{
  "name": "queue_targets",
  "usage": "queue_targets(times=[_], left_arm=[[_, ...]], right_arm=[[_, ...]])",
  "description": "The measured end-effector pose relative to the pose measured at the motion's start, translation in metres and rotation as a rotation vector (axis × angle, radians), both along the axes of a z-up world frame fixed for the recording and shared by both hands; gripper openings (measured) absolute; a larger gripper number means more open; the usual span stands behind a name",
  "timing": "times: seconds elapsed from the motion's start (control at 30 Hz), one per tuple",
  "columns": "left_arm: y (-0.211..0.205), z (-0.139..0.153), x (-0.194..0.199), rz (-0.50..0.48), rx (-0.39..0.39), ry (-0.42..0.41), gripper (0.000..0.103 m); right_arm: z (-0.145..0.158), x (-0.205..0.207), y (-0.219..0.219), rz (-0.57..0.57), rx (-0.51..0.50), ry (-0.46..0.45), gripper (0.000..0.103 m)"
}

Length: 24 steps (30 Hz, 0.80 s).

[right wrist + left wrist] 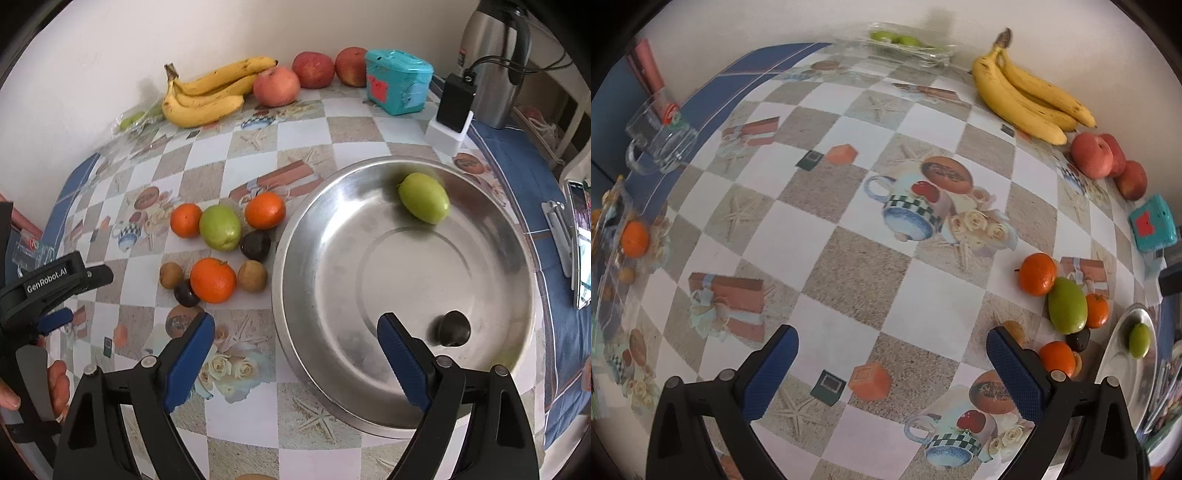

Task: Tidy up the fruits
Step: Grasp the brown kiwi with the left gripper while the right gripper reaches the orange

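Note:
In the right wrist view a steel bowl (pixel 321 236) holds a green fruit (pixel 424 197) and a dark plum (pixel 452 328), both blurred. My right gripper (pixel 295 325) hangs open over the bowl's left rim with nothing between its pads. Left of the bowl lie three oranges (pixel 213 280), a green fruit (pixel 220 228), dark plums (pixel 255 245) and kiwis (pixel 252 276). Bananas (pixel 207 96) and red apples (pixel 276 86) sit by the wall. My left gripper (pixel 892 332) stands open above bare tablecloth, with the fruit pile (pixel 1067 304) to its right.
A teal box (pixel 399 81), a black charger (pixel 456 103) and a steel flask (pixel 495 59) stand at the back right. A phone on a stand (pixel 580 243) is at the right edge. A glass mug (pixel 659 136) and a bagged orange (pixel 634 239) sit far left.

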<state>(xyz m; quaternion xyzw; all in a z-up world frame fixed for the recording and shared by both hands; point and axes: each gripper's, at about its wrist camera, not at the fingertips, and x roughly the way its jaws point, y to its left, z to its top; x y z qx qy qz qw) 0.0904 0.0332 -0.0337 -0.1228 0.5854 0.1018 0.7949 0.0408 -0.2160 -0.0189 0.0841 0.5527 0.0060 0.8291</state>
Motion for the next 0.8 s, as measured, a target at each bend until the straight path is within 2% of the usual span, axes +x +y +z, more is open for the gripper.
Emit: queue_targets(times=[0.2,0.4,0.67,0.77,0.8], left_arm=[[-0.012,-0.005,0.004,-0.063,-0.023,-0.002,0.103],[-0.022,-0.011,0.009,-0.121,-0.051,-0.012,0.103],[-0.037,-0.017,0.016,-0.204,-0.05,-0.034,0.103],[-0.041,-0.017,0.019,-0.219,-0.048,-0.046,0.101],[-0.041,-0.017,0.019,-0.223,-0.052,-0.05,0.097]], right_arm=[[0.001,-0.001,0.011,0.052,-0.025,-0.034,0.09],[-0.003,0.003,0.01,0.045,0.012,-0.007,0.09],[0.004,0.007,0.017,0.081,-0.045,-0.049,0.09],[0.006,0.009,0.016,0.075,-0.051,-0.065,0.09],[0.006,0.009,0.015,0.074,-0.038,-0.068,0.09]])
